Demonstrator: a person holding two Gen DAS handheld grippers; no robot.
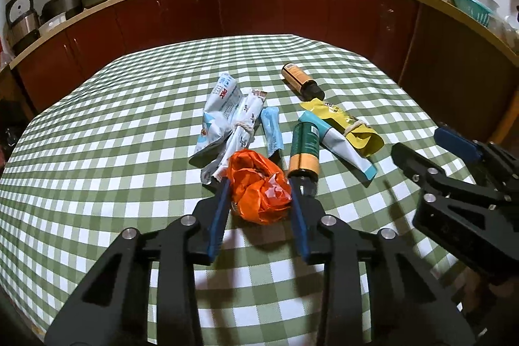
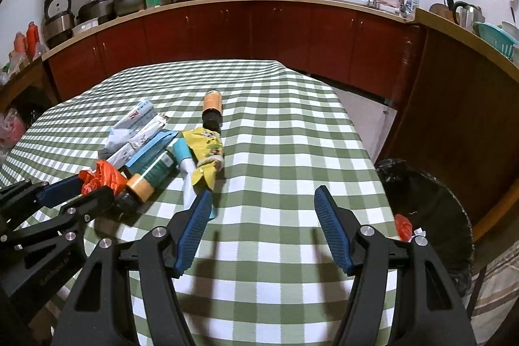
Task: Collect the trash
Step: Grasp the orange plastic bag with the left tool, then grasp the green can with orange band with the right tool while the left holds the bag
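A crumpled orange plastic bag [image 1: 259, 190] lies on the green-checked table [image 1: 97, 158], and my left gripper [image 1: 259, 196] is shut on it, a blue pad pressing each side. From the right wrist view the same bag [image 2: 100, 175] shows between the left gripper's [image 2: 94, 185] fingers. Beyond it lie tied white-blue wrappers [image 1: 227, 115], a blue sachet [image 1: 271, 132], a green bottle [image 1: 305, 148], a white-teal tube [image 1: 340, 145], a yellow wrapper [image 1: 350, 125] and a brown bottle [image 1: 301, 80]. My right gripper [image 2: 263, 193] is open over bare cloth, right of the pile.
A bin with a black liner [image 2: 431, 206] stands off the table's right edge, with an orange scrap [image 2: 403, 226] inside. Dark red cabinets and a counter [image 2: 227, 2] crowded with pots and bottles run behind the table.
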